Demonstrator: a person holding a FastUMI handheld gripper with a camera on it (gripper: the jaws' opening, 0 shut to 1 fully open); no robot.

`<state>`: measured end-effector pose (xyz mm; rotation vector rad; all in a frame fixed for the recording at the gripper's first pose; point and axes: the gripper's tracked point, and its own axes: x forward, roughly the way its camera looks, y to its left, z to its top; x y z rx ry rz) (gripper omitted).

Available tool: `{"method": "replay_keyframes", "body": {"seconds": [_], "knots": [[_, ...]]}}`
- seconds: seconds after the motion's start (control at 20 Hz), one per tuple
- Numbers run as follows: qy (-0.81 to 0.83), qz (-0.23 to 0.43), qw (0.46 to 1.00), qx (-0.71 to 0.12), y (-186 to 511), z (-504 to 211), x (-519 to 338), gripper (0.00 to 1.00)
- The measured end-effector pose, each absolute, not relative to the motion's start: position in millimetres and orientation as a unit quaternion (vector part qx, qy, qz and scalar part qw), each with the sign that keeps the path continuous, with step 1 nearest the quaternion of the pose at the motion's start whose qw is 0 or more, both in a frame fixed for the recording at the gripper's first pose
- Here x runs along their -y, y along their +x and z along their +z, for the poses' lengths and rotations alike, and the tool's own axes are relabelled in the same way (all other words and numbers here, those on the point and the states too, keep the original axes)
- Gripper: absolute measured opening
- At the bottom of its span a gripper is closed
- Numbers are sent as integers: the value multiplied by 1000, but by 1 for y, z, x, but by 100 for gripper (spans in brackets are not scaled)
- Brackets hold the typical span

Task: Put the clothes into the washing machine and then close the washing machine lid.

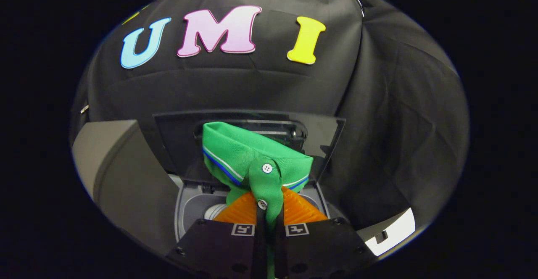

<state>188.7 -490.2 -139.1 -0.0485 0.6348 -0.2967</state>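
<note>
Tongs point(269, 218): clenched on the green shirt point(252, 157), pinching its button placket.
Room: washing machine point(189, 199) opening just beyond the fingers; raised lid point(323, 132) at 12 o'clock — upright against the booth wall.
Shirt: collar bunched above the fingertips, between tongs and lid — held over the opening.

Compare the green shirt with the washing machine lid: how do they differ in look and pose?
The green shirt is soft and bright, pinched between the fingers of the claw. The washing machine lid is a rigid, dark, glossy panel, standing open behind the shirt. Both are above the machine's opening.
</note>
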Motion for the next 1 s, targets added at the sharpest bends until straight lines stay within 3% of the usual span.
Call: {"method": "replay_keyframes", "body": {"seconds": [0.4, 1.0], "knots": [[-37, -147, 906, -396, 185, -263, 487, 12], [-21, -126, 865, -486, 180, -362, 491, 12]]}}
